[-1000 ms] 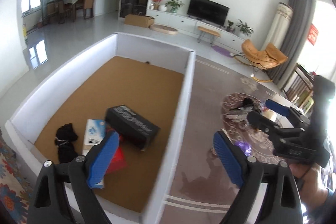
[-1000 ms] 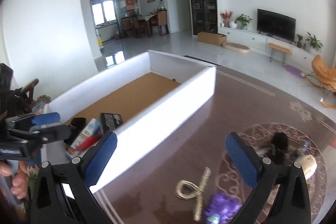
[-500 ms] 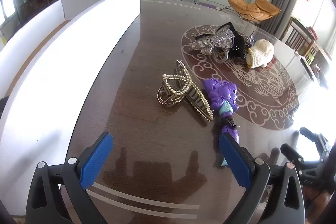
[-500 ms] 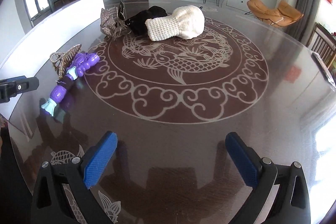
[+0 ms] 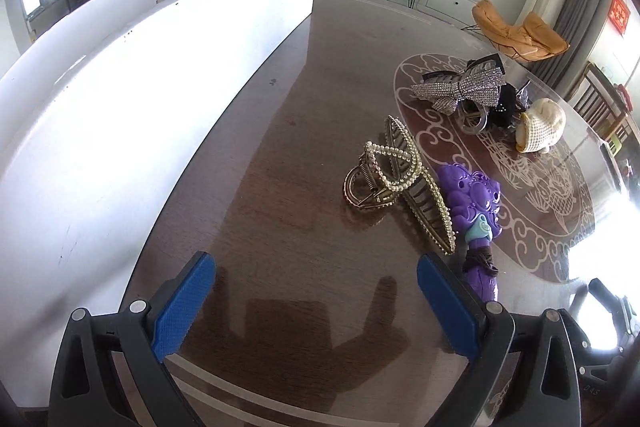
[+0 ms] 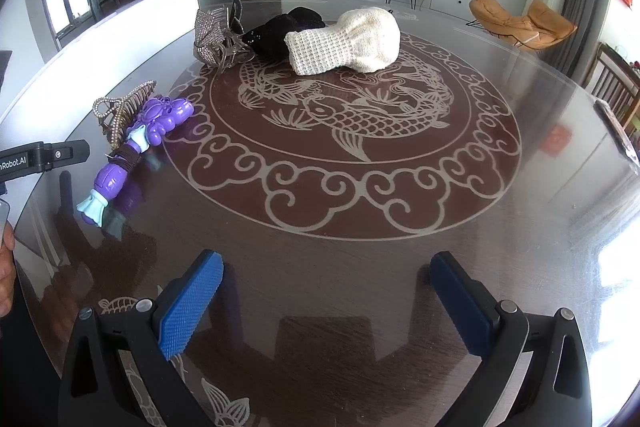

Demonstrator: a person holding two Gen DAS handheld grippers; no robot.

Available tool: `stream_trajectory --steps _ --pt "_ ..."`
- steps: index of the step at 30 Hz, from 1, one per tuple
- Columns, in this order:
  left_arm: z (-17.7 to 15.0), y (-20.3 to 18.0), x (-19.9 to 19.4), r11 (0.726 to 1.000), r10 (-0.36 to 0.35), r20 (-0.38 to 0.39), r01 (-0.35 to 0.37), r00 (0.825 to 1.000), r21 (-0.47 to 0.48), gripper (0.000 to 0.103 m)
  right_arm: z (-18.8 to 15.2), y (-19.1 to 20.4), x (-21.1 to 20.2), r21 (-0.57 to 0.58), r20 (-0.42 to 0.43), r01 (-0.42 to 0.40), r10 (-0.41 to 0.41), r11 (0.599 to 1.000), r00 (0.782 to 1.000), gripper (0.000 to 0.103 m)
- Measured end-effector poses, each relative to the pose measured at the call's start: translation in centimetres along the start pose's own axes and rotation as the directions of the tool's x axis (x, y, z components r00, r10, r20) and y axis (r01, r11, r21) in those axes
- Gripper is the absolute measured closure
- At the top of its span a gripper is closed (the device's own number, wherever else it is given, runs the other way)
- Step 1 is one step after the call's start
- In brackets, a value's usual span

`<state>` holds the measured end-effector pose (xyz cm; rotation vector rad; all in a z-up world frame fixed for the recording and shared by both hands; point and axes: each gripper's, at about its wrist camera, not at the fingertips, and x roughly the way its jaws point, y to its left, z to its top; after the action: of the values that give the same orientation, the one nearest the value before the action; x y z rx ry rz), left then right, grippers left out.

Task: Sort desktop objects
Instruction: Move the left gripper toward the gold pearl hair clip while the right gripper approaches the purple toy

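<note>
On the dark round table lie a gold pearl hair claw [image 5: 394, 183] [image 6: 120, 107], a purple toy [image 5: 474, 207] [image 6: 136, 143] right beside it, a silver rhinestone bow clip [image 5: 460, 91] [image 6: 212, 37], a black item [image 6: 280, 31] [image 5: 506, 109] and a cream knitted piece [image 6: 348, 41] [image 5: 540, 125]. My left gripper [image 5: 316, 301] is open and empty, low over the table just short of the claw and toy. Over the near table edge my right gripper [image 6: 326, 297] is open and empty, far from the pile. The left gripper's body [image 6: 40, 157] shows at the right wrist view's left edge.
A white-walled box [image 5: 140, 79] [image 6: 120, 27] runs along the left of the table. The patterned medallion [image 6: 340, 131] fills the table's middle. A hand [image 6: 6, 267] shows at the left edge. Chairs stand beyond the far right rim [image 6: 612, 87].
Both grippers have swung down from over the white box to low over the table. Since half a second ago the left gripper has edged closer to the claw and toy.
</note>
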<state>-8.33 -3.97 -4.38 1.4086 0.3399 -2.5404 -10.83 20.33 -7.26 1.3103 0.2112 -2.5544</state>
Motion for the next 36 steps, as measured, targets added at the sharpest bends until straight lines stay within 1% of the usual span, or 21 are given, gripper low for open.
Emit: stream_trajectory --steps 5,22,36 --pt "-0.19 0.23 0.57 1.0 0.018 -0.03 -0.019 0.999 -0.013 0.0 0.05 0.03 0.01 -0.001 -0.001 0.002 -0.002 1.0 1.0 0.0" --pt "-0.75 -0.56 0.65 0.995 0.093 -0.041 -0.091 0.995 0.047 0.0 0.01 0.03 -0.05 -0.001 0.0 0.002 -0.002 1.0 1.0 0.0" --pt "-0.81 -0.11 0.36 0.997 0.074 -0.038 -0.073 0.997 0.027 0.0 -0.02 0.05 -0.03 -0.001 0.0 0.002 -0.002 1.0 1.0 0.0"
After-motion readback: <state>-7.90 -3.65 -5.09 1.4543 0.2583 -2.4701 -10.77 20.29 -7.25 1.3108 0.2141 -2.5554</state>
